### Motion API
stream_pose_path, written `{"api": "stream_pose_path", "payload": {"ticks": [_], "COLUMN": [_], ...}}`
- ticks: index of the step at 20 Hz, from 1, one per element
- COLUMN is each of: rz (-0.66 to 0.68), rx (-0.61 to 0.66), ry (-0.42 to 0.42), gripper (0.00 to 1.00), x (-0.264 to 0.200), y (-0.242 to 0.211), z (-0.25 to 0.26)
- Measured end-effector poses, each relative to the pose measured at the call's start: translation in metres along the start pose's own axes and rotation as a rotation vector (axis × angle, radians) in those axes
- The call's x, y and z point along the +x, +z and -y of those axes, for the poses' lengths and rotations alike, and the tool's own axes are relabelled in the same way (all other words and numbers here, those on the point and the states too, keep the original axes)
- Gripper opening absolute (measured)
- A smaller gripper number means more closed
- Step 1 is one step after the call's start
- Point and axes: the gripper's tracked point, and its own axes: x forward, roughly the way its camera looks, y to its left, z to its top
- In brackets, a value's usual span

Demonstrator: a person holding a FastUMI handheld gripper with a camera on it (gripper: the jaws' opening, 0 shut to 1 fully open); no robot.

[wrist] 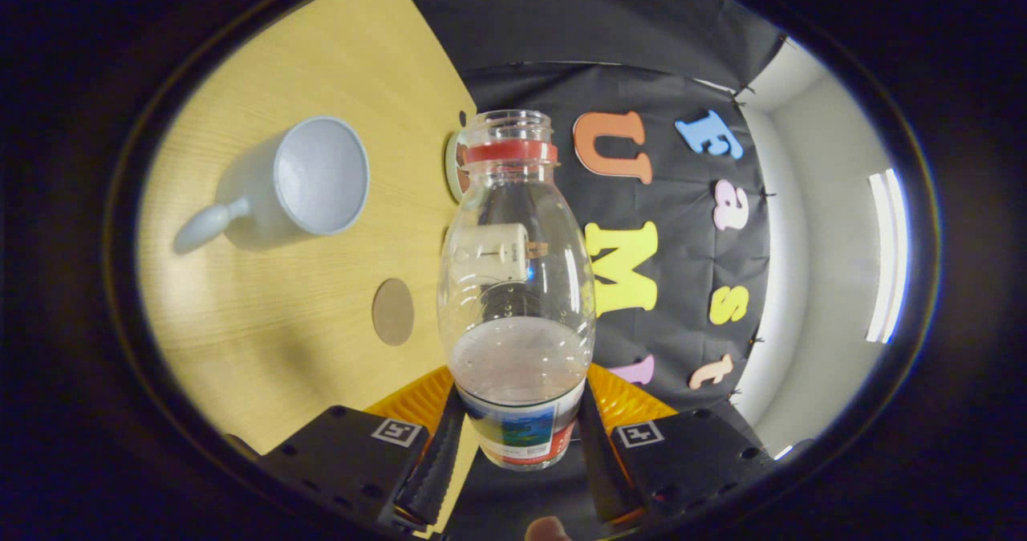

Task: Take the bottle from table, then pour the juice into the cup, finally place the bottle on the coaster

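Observation:
My gripper is shut on a clear plastic bottle, its fingers pressing on the labelled base from both sides. The bottle has a red neck ring and an open mouth that points away from me. Pale juice sits in the base end, just beyond the fingers. The view is rolled, so the wooden table lies left of the bottle. A light grey cup with a handle stands there, well left of the bottle's neck and apart from it. A round brown coaster lies on the table close beside the bottle's middle.
An orange ribbed object lies under the bottle's base, just behind the fingers. A small round thing is half hidden behind the bottle's neck at the table's edge. The booth's black wall is right of the bottle. A person's fingertip shows below the fingers.

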Motion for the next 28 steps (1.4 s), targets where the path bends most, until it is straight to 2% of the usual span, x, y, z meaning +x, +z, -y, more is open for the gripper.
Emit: {"api": "stream_pose_path", "payload": {"ticks": [6, 14, 20, 24, 28], "rz": [0.029, 0.136, 0.186, 0.170, 0.179], "rx": [0.442, 0.808, 1.159, 1.271, 1.314], "ry": [0.103, 0.087, 0.167, 0.230, 0.219], "gripper": [0.74, 0.74, 0.73, 0.73, 0.74], "x": [-0.012, -0.016, -0.005, 0.017, 0.041], "y": [0.007, 0.014, 0.015, 0.011, 0.014], "z": [0.006, 0.060, 0.093, 0.096, 0.103]}}
